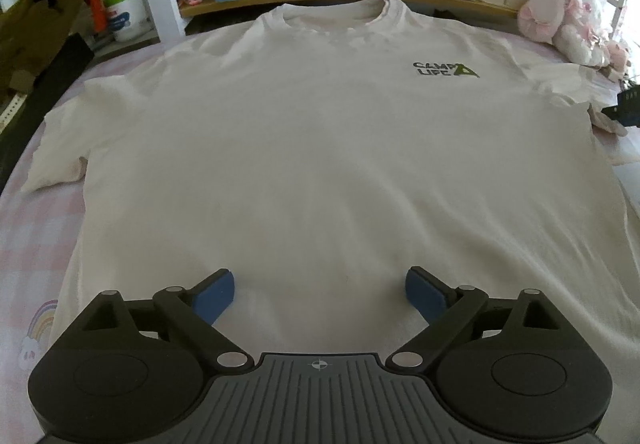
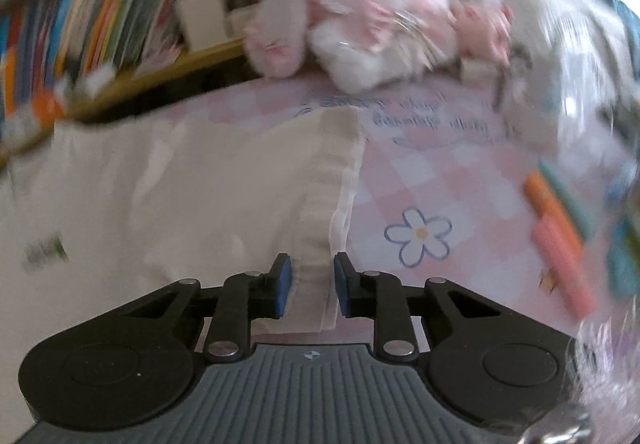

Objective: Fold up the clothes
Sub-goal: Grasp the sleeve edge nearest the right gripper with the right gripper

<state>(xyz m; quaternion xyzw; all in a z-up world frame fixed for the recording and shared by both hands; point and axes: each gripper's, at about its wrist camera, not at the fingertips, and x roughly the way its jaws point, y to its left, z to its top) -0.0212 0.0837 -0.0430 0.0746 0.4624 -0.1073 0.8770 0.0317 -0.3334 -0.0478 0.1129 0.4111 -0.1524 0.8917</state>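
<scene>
Both tools tilted down: left tool [image 1: 319, 294] spread, right tool [image 2: 313, 284] astride sleeve hem [image 2: 320, 228].

We see soft daylight glaring at the right edges; the right wrist view smears, fisheye-bent at its rims.

White T-shirt [image 1: 304, 148] flat on checked sheet [image 1: 36, 228]; left gripper [image 1: 319, 294] fingers apart above hem.
</scene>
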